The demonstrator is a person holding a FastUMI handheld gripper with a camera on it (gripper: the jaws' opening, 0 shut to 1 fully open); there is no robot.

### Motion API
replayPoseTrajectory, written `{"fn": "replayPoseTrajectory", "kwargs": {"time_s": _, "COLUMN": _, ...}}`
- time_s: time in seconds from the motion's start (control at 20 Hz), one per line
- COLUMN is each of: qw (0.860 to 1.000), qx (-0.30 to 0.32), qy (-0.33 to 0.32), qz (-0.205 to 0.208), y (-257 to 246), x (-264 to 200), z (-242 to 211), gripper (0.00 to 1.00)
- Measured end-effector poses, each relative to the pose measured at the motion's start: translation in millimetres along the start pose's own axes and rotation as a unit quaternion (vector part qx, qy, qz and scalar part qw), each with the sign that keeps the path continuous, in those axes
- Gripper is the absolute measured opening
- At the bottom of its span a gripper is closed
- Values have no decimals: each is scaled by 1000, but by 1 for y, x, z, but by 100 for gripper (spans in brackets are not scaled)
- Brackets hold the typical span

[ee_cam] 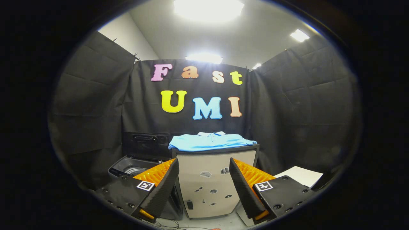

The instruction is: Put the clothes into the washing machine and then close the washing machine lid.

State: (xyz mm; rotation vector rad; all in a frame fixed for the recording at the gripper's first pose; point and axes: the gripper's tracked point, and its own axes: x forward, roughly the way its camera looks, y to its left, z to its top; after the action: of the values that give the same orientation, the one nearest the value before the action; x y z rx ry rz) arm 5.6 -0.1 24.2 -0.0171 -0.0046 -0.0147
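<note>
A folded light-blue shirt (209,142) lies on top of a beige cabinet (207,179), beyond my fingers and above them. Left of the cabinet stands a dark top-loading washing machine (127,167) with its lid (147,143) raised upright against the booth wall; part of the drum shows inside. My gripper (203,174) is open, its fingers spread wide with nothing between them, well short of the shirt. The cabinet front shows in the gap between the fingers.
A white sheet or board (300,175) lies low on the right of the cabinet. Black cloth walls close the booth on three sides. Small stickers dot the cabinet front. Thin cables lie on the pale floor below the fingers.
</note>
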Motion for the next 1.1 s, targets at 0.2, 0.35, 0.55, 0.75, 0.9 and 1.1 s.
{"fn": "replayPoseTrajectory", "kwargs": {"time_s": 0.2, "qw": 1000, "qx": 1, "qy": -5, "qz": 2, "y": 2, "x": 9, "z": 24, "gripper": 98}}
{"fn": "replayPoseTrajectory", "kwargs": {"time_s": 0.35, "qw": 1000, "qx": -4, "qy": -9, "qz": 8, "y": 3, "x": 21, "z": 42, "gripper": 98}}
{"fn": "replayPoseTrajectory", "kwargs": {"time_s": 0.55, "qw": 1000, "qx": 4, "qy": 2, "qz": 26, "y": 2, "x": 44, "z": 51, "gripper": 98}}
{"fn": "replayPoseTrajectory", "kwargs": {"time_s": 0.75, "qw": 1000, "qx": 4, "qy": -3, "qz": 29, "y": -8, "x": 72, "z": 62, "gripper": 98}}
{"fn": "replayPoseTrajectory", "kwargs": {"time_s": 0.9, "qw": 999, "qx": 7, "qy": 0, "qz": 31, "y": -15, "x": 96, "z": 70, "gripper": 98}}
{"fn": "replayPoseTrajectory", "kwargs": {"time_s": 1.1, "qw": 999, "qx": 8, "qy": 10, "qz": 38, "y": -24, "x": 132, "z": 76, "gripper": 98}}
